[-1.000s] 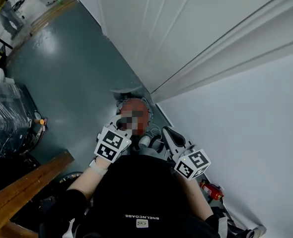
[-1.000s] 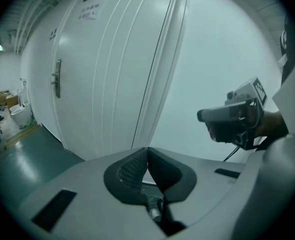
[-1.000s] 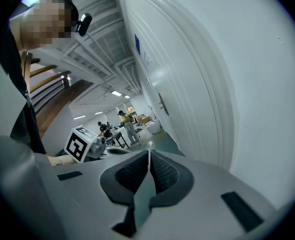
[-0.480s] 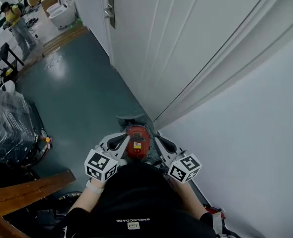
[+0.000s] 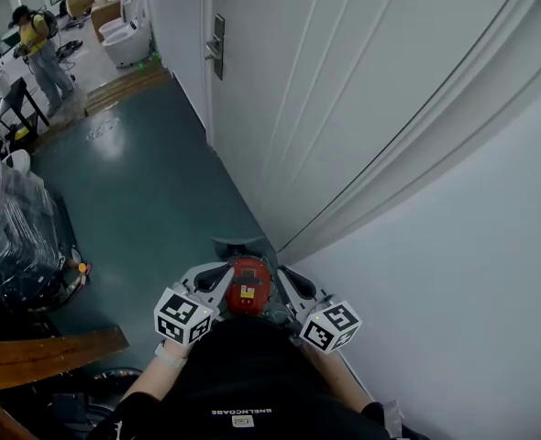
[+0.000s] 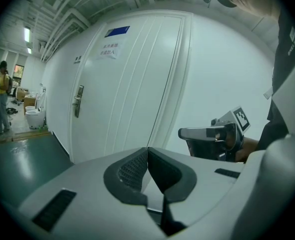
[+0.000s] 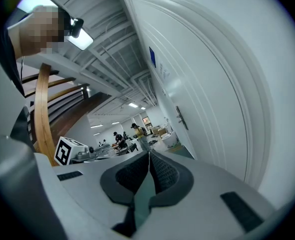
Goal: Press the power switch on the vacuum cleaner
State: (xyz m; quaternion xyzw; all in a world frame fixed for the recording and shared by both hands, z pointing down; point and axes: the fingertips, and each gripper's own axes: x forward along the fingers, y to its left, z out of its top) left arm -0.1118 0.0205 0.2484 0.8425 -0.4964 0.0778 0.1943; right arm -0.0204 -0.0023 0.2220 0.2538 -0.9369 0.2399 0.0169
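closest in, the head view looks down over the person's black shirt, with both grippers held just in front of the body. the left gripper has its jaws together, pads meeting at the tips with nothing between them. same deal with the right gripper: jaws closed on themselves, nothing in them. each one has its marker cube sitting back near the person's wrist.

the vacuum cleaner is the red rounded thing down on the floor, and from the head view it shows right between the two grippers, close to the base of the wall. there's a small label on top of it, but the power switch is too small to pick out. can't tell from above whether either gripper is touching it. the gripper views point level rather than down: the left one looks at the door with the right gripper off to its side, and the right one looks along the door into the room.

the floor is a dark teal, kinda glossy. off to the person's left there's a wooden plank and, past it, a dark bundle wrapped in clear plastic.

straight ahead is a big white door with vertical panels and a metal handle, and a plain white wall to its right. the left gripper view shows a blue sign up high on the door.

way at the back, a person in a yellow top is standing in a brighter area, with a white toilet near them.
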